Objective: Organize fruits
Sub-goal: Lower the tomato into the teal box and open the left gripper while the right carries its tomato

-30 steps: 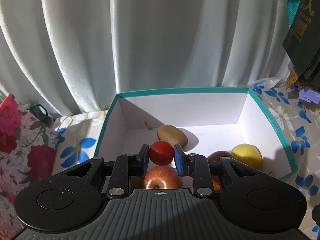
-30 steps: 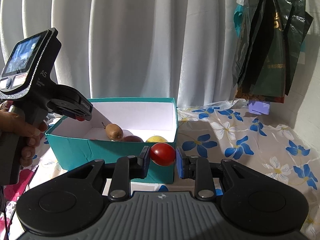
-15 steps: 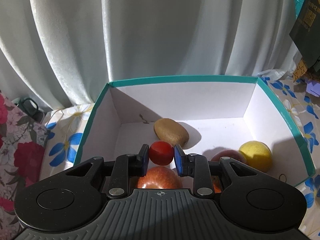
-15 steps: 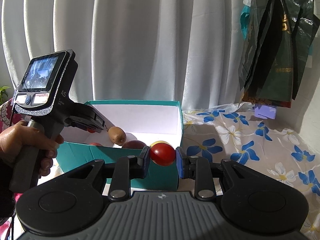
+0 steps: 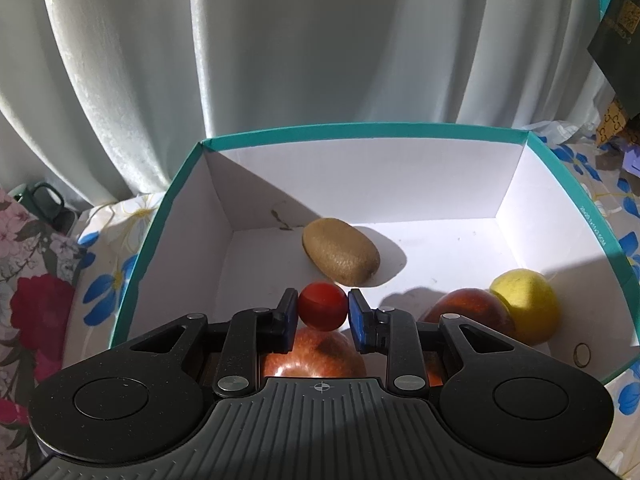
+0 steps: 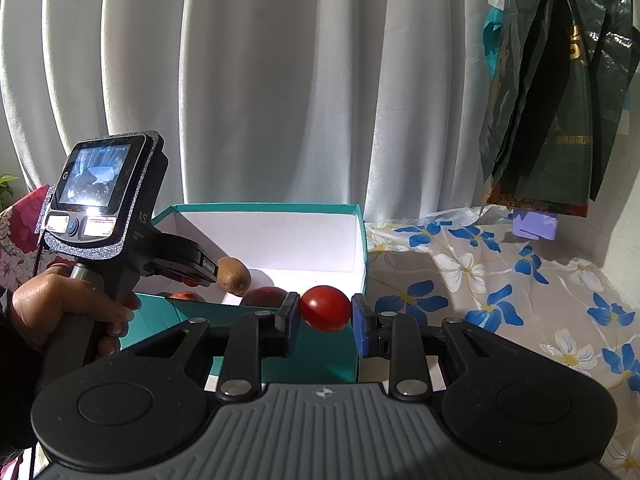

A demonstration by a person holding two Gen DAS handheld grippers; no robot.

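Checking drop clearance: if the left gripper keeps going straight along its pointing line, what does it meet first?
Probably the kiwi, lying just beyond the small red tomato held in the left gripper over the box. Depth is unclear; it might reach the white floor first.

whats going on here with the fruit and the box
A person holds a gripper in each hand, each shut on a small red tomato. The left gripper holds its tomato over the teal box, above a kiwi and an apple. The right gripper holds its own tomato outside the box.
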